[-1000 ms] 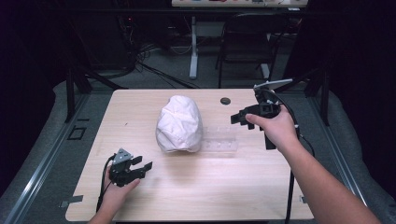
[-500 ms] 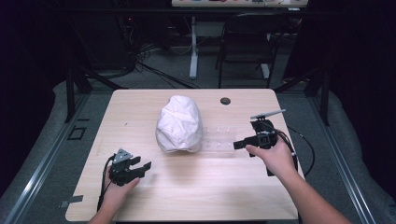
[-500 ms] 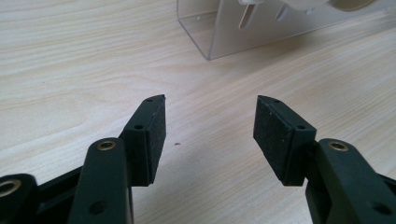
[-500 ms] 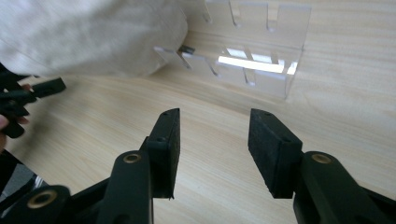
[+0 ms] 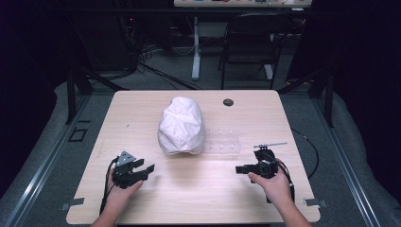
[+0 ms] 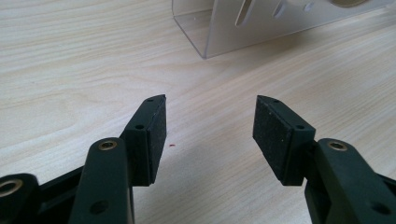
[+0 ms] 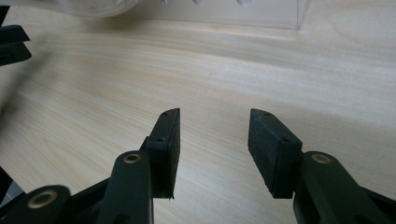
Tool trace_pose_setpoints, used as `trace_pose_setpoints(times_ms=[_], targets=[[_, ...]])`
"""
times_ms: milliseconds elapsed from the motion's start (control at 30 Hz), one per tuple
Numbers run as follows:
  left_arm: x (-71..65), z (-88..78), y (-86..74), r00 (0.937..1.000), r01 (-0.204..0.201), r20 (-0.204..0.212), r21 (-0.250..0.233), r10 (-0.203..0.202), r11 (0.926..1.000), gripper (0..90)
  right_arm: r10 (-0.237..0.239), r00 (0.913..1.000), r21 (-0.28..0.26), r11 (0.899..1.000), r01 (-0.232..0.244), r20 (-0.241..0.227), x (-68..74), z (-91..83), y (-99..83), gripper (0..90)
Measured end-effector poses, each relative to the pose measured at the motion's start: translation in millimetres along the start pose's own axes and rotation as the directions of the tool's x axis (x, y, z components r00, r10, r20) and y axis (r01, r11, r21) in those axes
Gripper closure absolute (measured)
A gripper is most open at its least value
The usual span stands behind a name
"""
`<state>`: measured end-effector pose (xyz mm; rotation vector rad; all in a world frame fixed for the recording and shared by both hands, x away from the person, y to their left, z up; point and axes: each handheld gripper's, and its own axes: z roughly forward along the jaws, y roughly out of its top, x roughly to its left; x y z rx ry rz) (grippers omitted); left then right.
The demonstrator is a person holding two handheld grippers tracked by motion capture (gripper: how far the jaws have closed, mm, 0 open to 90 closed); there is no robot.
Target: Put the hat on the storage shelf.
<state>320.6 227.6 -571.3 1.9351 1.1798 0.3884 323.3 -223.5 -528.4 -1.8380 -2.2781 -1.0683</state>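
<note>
Both tools released, nothing between pads: left tool (image 5: 147, 169), right tool (image 5: 242, 169) low over tabletop (image 5: 198, 189); clear plastic rack (image 5: 222, 142) ahead of both.

Pale wood-grain table (image 5: 198, 189), light beige with fine streaks. White bundle (image 5: 181, 125); clear, colourless plastic tray (image 5: 222, 142) beside it. Both grippers black: left gripper (image 5: 146, 169), right gripper (image 5: 240, 169); small dark disc (image 5: 228, 102)

Left tongs (image 5: 147, 169) lie low at about 7 o'clock, jaws parted and empty, pointing toward 3 o'clock. Right tongs (image 5: 239, 169) sit at about 5 o'clock, jaws wide apart with nothing between them, pointing toward 9 o'clock, hand (image 5: 274, 182) gripping behind.
</note>
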Motion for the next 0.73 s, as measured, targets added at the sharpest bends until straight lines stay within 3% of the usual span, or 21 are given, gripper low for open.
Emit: trace_pose_setpoints(times_ms=[167, 267, 467, 600, 733], targets=[[-2.4, 2.4, -0.2, 0.9999, -0.005, 0.009, 0.010, 0.005, 0.9999, 45.1, -0.036, 0.9975, -0.063, 0.997, 0.039, 0.061, -2.8, 4.0, -17.9, 54.5], [-3.7, 3.1, 0.0, 0.9998, -0.018, 0.012, 0.010, 0.018, 0.9998, 45.1, -0.078, 0.9876, -0.097, 0.991, 0.091, 0.137, -5.7, 6.3, -27.2, 54.5], [-6.6, 4.1, 0.1, 0.9992, -0.028, 0.030, 0.010, 0.028, 0.9996, 45.0, -0.088, 0.9836, -0.160, 0.981, 0.113, 0.157, -14.3, 8.3, -42.1, 51.3], [-10.2, 5.6, 0.5, 0.9988, -0.032, 0.036, 0.003, 0.032, 0.9995, 45.0, -0.108, 0.9720, -0.227, 0.961, 0.156, 0.209, -20.9, 7.7, -54.7, 50.6], [-19.9, 8.0, 3.9, 0.9960, -0.031, 0.084, -0.012, 0.031, 0.9995, 45.0, -0.117, 0.9657, -0.238, 0.956, 0.173, 0.232, -25.5, 6.4, -58.2, 48.7]])
